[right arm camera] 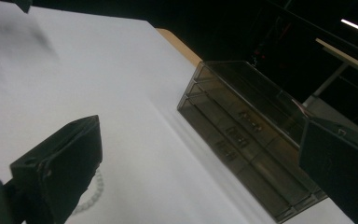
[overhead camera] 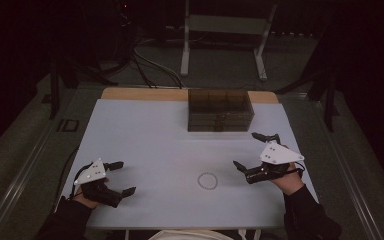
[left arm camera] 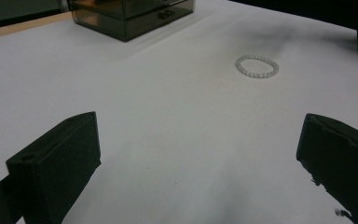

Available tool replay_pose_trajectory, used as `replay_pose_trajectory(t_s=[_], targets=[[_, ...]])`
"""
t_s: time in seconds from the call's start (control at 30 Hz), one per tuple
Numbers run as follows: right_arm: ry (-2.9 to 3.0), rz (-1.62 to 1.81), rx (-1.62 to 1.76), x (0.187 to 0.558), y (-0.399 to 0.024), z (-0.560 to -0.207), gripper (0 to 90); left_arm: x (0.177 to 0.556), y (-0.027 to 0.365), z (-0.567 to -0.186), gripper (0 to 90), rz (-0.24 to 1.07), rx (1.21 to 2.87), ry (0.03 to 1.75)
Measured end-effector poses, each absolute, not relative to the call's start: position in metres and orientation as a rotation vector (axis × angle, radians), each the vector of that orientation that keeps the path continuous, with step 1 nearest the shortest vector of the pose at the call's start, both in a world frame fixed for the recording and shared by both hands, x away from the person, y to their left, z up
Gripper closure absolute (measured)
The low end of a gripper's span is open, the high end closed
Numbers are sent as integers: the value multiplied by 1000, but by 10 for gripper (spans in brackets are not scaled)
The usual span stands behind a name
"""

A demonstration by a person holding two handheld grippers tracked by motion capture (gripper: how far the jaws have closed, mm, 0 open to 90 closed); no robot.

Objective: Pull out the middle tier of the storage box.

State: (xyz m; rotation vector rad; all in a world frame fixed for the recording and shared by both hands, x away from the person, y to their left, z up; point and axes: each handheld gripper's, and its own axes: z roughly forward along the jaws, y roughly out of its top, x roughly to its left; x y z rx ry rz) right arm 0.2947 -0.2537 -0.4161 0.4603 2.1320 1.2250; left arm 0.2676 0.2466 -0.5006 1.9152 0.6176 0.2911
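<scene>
While both grippers rest low over the white table [overhead camera: 150, 130], neither holds anything.

Item 1: bead bracelet [overhead camera: 207, 180], pale, small ring, lying flat on table near front edge, between the two grippers, nearer the right one. Also seen in left gripper view [left arm camera: 257, 66], ahead & to the right of the jaws, well apart from them; in right gripper view [right arm camera: 89, 196] partly hidden behind the left-hand jaw.

Item 2: left gripper [overhead camera: 119, 178], front-left of table, jaws spread wide, empty.

Item 3: right gripper [overhead camera: 253, 149], front-right, jaws wide apart, empty, pointing approx. toward the box.

Item 4: drawer box [overhead camera: 220, 110], smoky see-through plastic, 3 drawers w/ handles, at far edge of table, centre-right. All drawers look shut.
</scene>
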Motion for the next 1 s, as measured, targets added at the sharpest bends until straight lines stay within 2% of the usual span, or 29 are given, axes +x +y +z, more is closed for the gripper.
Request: replay_pose_trajectory(t_s=[1.0], targets=[[2117, 1058, 357, 338, -233, -414, 0, 267, 246, -501, 10, 292, 1925, 612]])
